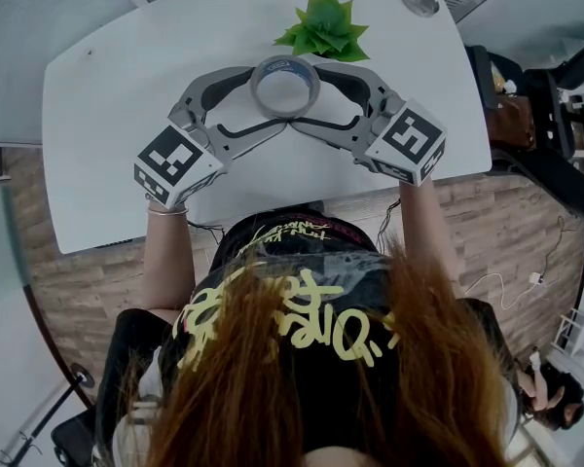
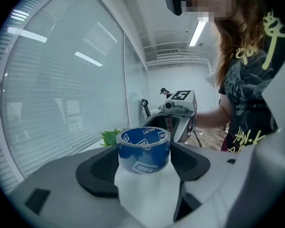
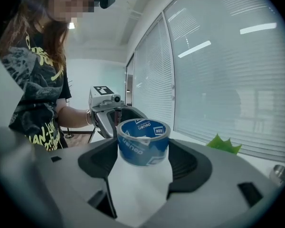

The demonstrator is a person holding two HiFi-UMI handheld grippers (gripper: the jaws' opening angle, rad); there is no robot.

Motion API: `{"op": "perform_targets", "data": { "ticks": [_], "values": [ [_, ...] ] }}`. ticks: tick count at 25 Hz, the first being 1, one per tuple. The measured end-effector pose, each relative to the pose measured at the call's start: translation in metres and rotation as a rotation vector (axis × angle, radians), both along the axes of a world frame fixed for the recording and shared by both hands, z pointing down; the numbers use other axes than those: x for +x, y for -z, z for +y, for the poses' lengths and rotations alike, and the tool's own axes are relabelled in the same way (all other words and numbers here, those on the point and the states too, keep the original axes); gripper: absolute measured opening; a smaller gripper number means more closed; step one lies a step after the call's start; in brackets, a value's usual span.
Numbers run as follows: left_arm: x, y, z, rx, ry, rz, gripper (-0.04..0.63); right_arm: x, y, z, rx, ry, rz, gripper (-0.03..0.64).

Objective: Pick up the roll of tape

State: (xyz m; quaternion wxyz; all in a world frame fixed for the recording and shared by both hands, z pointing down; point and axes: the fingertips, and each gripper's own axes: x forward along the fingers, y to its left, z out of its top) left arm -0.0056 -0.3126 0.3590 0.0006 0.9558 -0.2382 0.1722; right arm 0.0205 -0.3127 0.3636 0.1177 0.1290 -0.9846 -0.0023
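A roll of blue tape with white print hangs above the white table, caught between both grippers. My left gripper comes in from the left and my right gripper from the right, each with one jaw on the far side of the roll and one on the near side. In the left gripper view the roll sits upright between the black pads at the jaw tips, with the right gripper facing it. The right gripper view shows the same roll between its own tips.
A green potted plant stands on the table just beyond the roll. A round metal cap is set into the table's far right corner. Dark bags and a chair crowd the floor to the right. Window blinds run along the table's far side.
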Motion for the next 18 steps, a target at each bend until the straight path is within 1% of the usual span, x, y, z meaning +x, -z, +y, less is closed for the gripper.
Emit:
{"op": "perform_targets", "data": {
  "ticks": [7,12,18],
  "values": [
    [-0.001,0.022,-0.001,0.027,-0.002,0.060,0.337,0.000,0.023,-0.001,0.035,-0.004,-0.043,0.327],
    [-0.003,0.037,0.001,0.040,-0.007,0.118,0.337,-0.002,0.039,0.002,0.053,-0.002,-0.080,0.327],
    [-0.003,0.055,0.003,0.075,-0.014,0.140,0.337,-0.001,0.055,0.004,0.071,-0.001,-0.110,0.327]
  ]
}}
